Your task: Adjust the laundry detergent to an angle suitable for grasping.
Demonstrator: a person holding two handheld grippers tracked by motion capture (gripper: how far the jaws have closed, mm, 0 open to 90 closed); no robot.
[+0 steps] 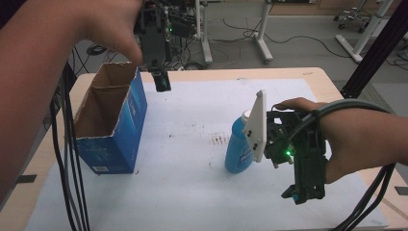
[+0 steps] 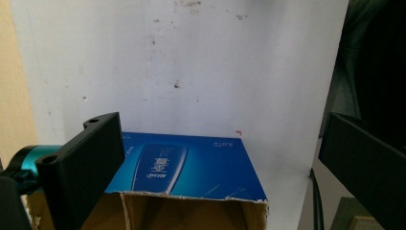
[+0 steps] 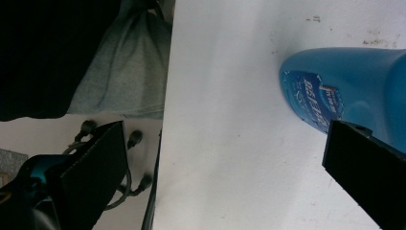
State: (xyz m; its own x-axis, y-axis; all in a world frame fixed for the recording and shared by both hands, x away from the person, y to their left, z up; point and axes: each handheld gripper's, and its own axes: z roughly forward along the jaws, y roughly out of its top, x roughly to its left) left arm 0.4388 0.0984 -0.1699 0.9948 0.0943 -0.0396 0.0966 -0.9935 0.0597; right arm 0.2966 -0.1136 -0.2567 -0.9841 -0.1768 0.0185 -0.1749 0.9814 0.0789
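Both jaws gape empty: the left hand-held gripper (image 1: 161, 82) hovers over the open box (image 1: 109, 120); the right hand-held gripper (image 1: 300, 192) sits beside the standing bottle (image 1: 239, 149), likely next to grasp it.

I saw a wooden table (image 1: 321, 77) under a stained white sheet (image 1: 192, 192). An open blue box (image 1: 126, 125) stood on it, a blue bottle (image 1: 238, 149) to its right.
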